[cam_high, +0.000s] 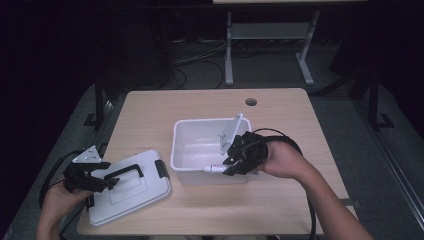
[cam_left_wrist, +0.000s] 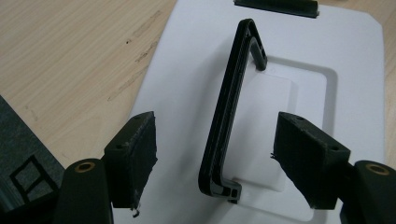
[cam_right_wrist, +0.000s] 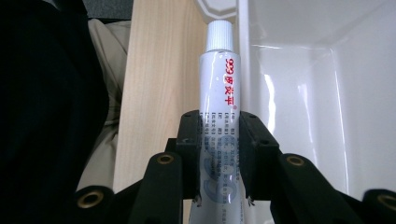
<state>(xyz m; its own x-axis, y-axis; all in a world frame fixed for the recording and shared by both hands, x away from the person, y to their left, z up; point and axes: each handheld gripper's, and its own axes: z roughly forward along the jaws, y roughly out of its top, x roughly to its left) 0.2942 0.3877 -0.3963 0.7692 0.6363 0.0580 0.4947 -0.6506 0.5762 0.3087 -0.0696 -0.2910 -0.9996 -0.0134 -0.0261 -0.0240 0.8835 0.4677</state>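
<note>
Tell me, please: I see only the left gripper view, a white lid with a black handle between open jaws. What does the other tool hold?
Observer: The right tool is shut on a white tube with red print.
Operator: Where is the tube now?
Observer: At the near rim of an open white box, cap pointing left in the high view.
Operator: And where is my lid relative to the box?
Observer: The lid lies flat on the table, left of the box.

Dark room, grey floor (cam_high: 345, 115), loose cables (cam_high: 200, 60), white-legged desk frame (cam_high: 270, 35) behind
</note>
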